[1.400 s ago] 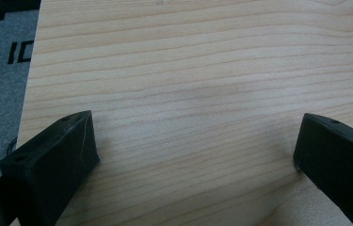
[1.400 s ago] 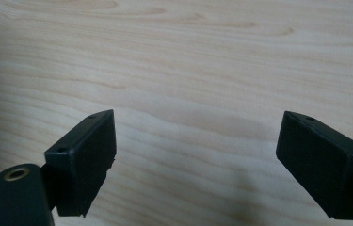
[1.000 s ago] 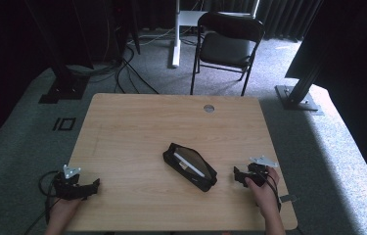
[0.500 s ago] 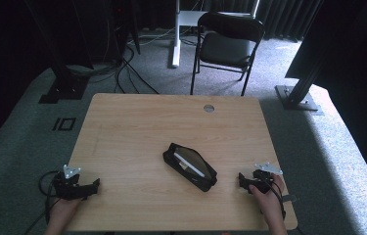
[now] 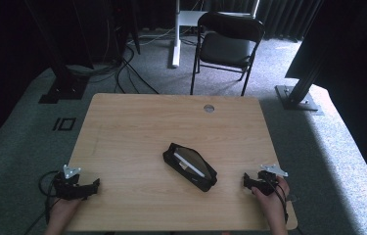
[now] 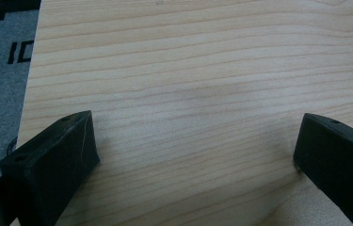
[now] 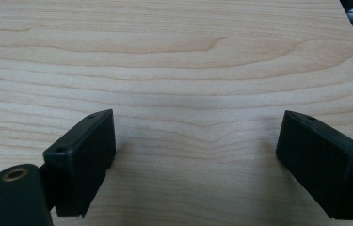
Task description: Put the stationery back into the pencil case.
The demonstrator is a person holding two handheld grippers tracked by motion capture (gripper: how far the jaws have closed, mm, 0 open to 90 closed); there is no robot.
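A black zipped pouch point(image 5: 190, 167) with something pale and flat inside lies slanted near the middle of the wooden table point(image 5: 171, 122). My left gripper point(image 5: 94, 185) rests at the table's front left corner, far left of the pouch. In the left gripper view its jaws stand wide apart with only bare wood point(image 6: 197, 108) between them. My right gripper point(image 5: 245, 181) sits at the front right, a short way right of the pouch. Its jaws too are spread wide over bare wood point(image 7: 193, 122), holding nothing.
A round cable hole point(image 5: 209, 107) sits near the table's far edge. Behind the table stand a black folding chair point(image 5: 227, 46) and a white desk leg point(image 5: 176, 34). Cables point(image 5: 122, 68) lie on the grey carpet at the back left; a dark stand base point(image 5: 296, 98) at the right.
My right gripper has drawn back toward the front edge and slightly right, away from the pouch. The left gripper and the pouch have stayed put.
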